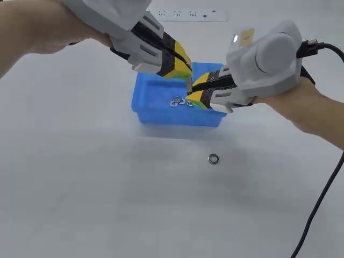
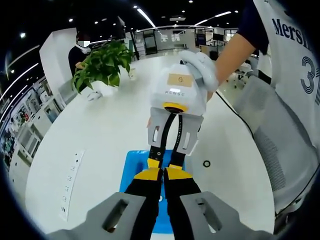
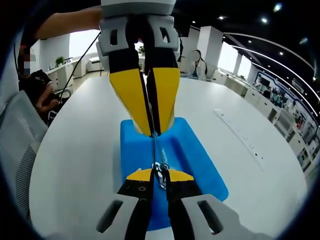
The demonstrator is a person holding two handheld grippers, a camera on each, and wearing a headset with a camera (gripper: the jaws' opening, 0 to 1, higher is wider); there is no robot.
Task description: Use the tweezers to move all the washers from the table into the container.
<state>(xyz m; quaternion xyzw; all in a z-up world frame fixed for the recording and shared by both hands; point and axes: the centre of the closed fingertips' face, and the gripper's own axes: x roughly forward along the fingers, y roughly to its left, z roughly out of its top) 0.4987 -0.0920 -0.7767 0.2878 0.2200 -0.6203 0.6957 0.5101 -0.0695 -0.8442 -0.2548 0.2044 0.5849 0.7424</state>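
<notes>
**Washers.** One washer lies flat on the tabletop, in front of the container and apart from its front wall. A small cluster of washers lies inside the container, on its floor.

**Tweezers.** The tweezers hang over the container, tips down near the cluster. I cannot tell whether the tips hold a washer.

**Grippers.** The left gripper is above the container, its jaws nearly together and clamped on the upper part of the tweezers. The right gripper is over the container's right side, its jaws pressed onto the lower part of the tweezers.

**Procedure (judgement).**
1. The step in hand is most likely a release into the container. Keep the tips inside the walls and low before easing the right gripper's squeeze.
2. For the washer outside the container, approach at a shallow angle and pinch across its rim. A flat washer tends to slide or flip.

**Markings.** In the left gripper view a tan label on the right gripper reads roughly "KENSE". The person's jersey shows "Mers", cut off, and a "3".
</notes>
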